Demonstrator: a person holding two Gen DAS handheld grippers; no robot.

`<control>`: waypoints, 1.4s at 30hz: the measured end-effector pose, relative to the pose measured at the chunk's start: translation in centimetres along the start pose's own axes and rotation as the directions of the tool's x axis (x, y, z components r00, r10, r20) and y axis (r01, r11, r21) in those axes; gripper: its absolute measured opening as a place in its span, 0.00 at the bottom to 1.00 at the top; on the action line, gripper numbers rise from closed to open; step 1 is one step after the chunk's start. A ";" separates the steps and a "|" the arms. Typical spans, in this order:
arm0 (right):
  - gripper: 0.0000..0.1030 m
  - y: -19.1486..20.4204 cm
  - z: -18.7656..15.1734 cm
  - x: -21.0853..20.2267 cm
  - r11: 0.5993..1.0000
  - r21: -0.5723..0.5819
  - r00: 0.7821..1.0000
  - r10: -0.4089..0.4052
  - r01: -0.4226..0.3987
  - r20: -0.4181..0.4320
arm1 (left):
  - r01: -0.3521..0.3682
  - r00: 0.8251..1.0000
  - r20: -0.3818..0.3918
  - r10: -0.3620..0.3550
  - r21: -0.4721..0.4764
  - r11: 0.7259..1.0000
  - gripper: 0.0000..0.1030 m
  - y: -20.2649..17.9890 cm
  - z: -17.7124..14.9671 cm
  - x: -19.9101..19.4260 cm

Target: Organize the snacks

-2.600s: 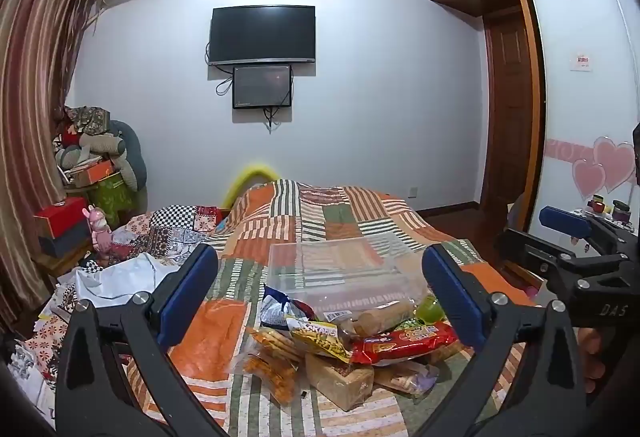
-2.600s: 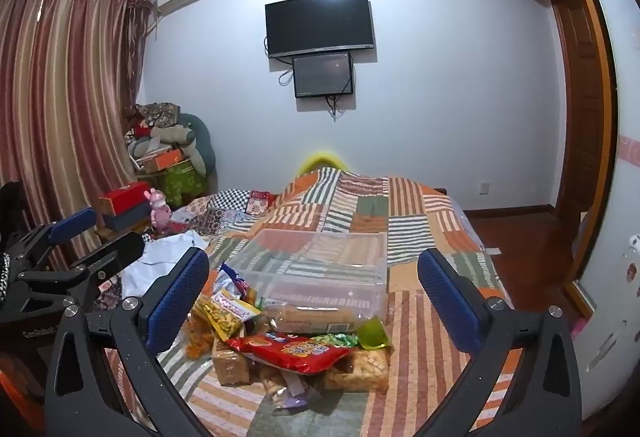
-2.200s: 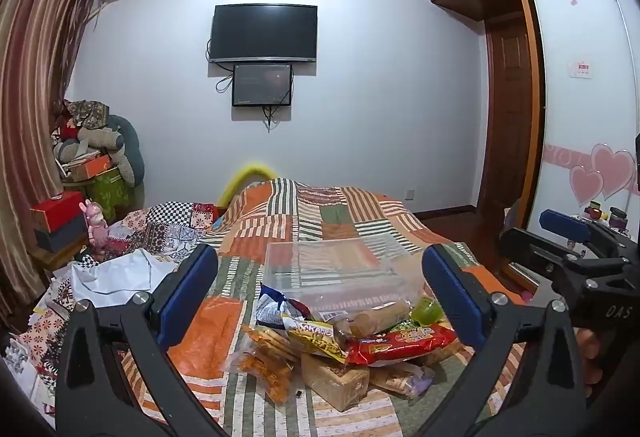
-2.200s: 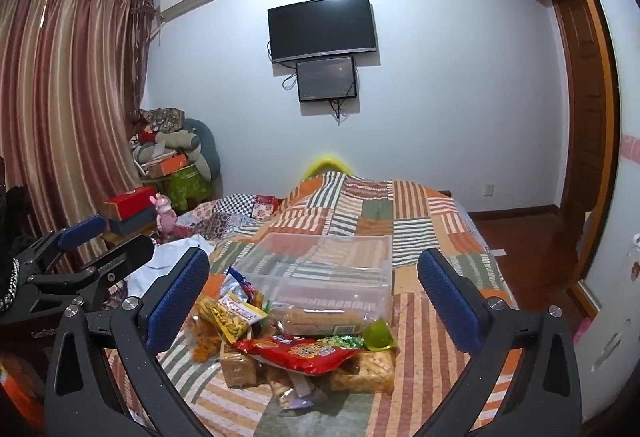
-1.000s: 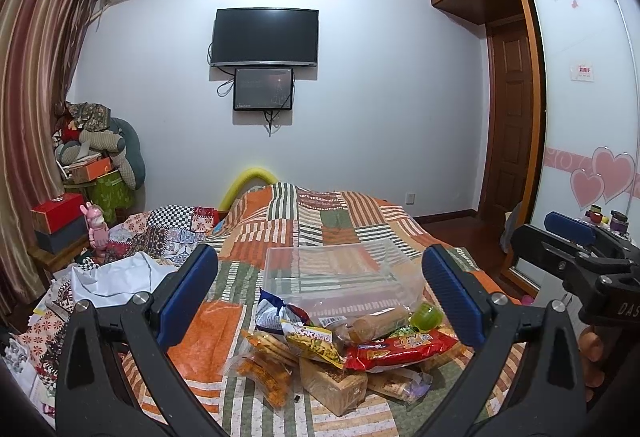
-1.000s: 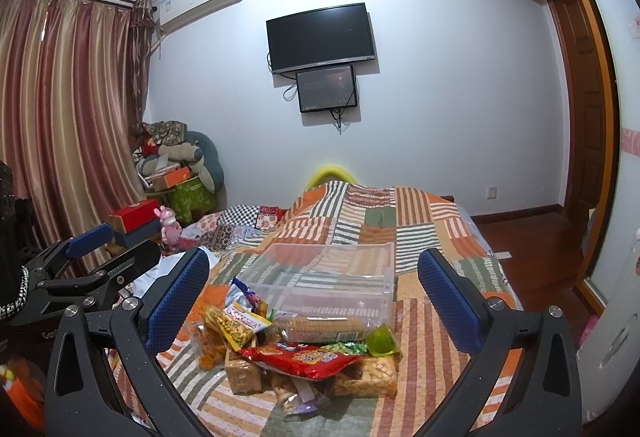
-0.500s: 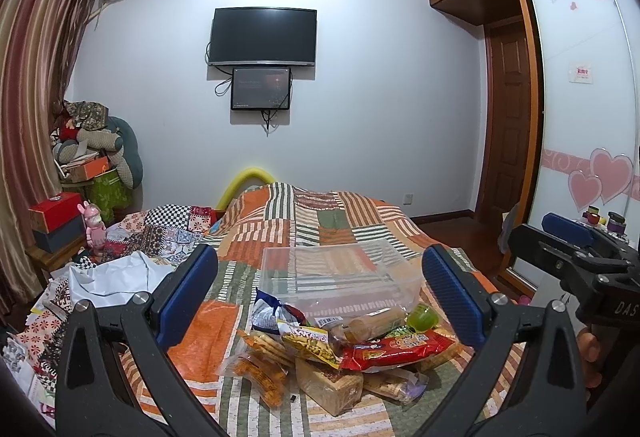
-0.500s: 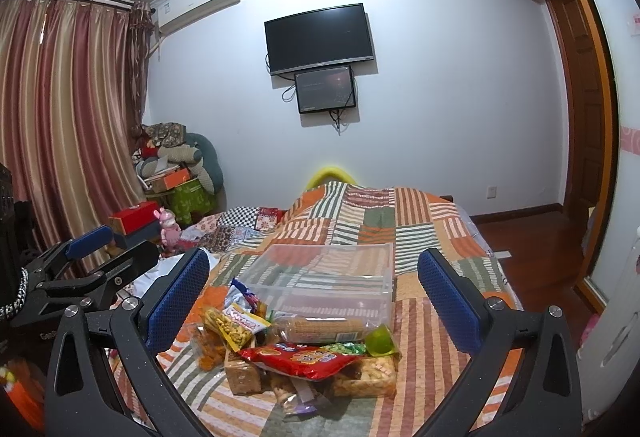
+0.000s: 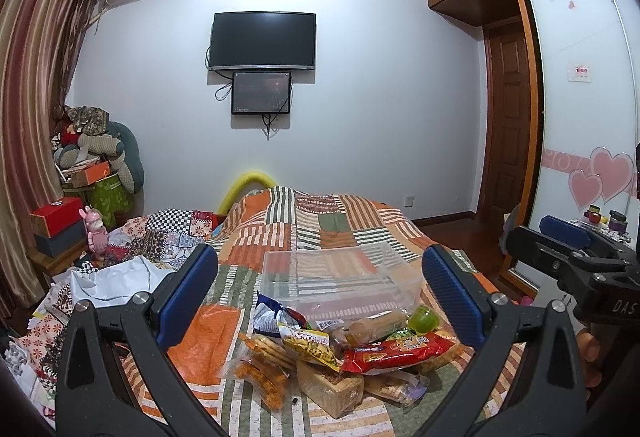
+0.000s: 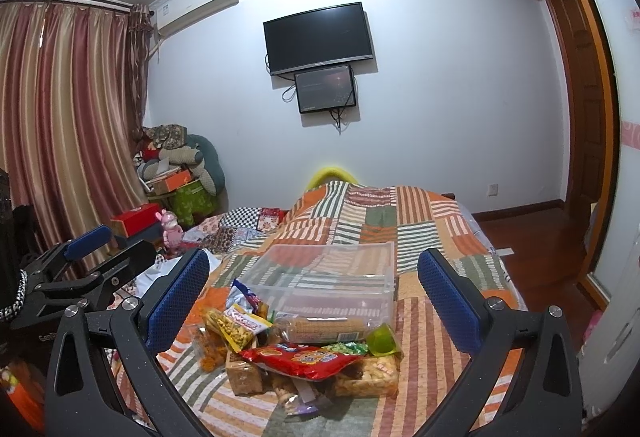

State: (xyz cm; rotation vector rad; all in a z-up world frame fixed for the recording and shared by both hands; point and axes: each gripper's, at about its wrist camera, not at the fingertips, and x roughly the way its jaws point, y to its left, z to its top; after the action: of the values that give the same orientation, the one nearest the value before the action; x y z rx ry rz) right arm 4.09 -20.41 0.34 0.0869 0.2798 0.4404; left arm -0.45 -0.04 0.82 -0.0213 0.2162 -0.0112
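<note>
Left wrist view: left gripper [image 9: 320, 293] jaws wide, empty, above bed [image 9: 344, 213] | right gripper [image 10: 312, 295] likewise wide, empty | snack pile [image 9: 340, 353] heaped just before clear bin [image 9: 340, 277], touching its front wall | lower packets half buried, labels unreadable | scene barely shifted from half a second earlier.

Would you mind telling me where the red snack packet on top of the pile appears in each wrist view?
Left wrist view: the red snack packet lies low, right of centre, on the pile's right side.
Right wrist view: the red snack packet lies low, near centre, at the pile's front.
Shared landmark: the clear plastic bin directly behind the pile.
</note>
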 end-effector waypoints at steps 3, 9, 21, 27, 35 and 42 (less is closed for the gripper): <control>1.00 -0.1 -0.1 0.1 1.000 0.000 1.000 0.000 0.000 -0.004 | 0.001 1.000 -0.002 -0.001 -0.001 1.000 1.00 0.0 0.0 0.0; 1.00 -0.1 -0.4 0.6 1.000 -0.001 1.000 -0.002 0.002 -0.010 | 0.008 1.000 -0.009 -0.008 -0.003 1.000 1.00 0.0 0.0 0.5; 1.00 -1.5 -1.7 3.1 1.000 -0.006 0.995 0.009 -0.010 -0.104 | 0.000 0.995 -0.103 0.000 0.000 1.000 1.00 2.2 -1.3 4.3; 1.00 -3.5 -2.4 4.4 0.999 0.019 0.988 -0.022 0.026 -0.153 | -0.024 0.982 -0.188 0.018 -0.030 0.999 0.97 4.8 -3.0 6.9; 1.00 -5.0 -4.6 7.1 0.997 0.011 0.961 -0.072 0.078 -0.267 | -0.030 0.939 -0.345 0.001 -0.081 0.996 0.78 7.4 -5.9 11.2; 0.79 -6.6 -6.7 9.4 0.995 0.024 0.915 -0.076 0.093 -0.396 | -0.010 0.902 -0.431 -0.026 -0.082 0.997 0.65 7.0 -7.5 13.4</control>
State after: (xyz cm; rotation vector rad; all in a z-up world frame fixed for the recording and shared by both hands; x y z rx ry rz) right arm 13.01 -22.17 -9.39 0.0261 0.6902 0.3633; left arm 11.11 6.64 -9.54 -0.1032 0.6635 -0.0151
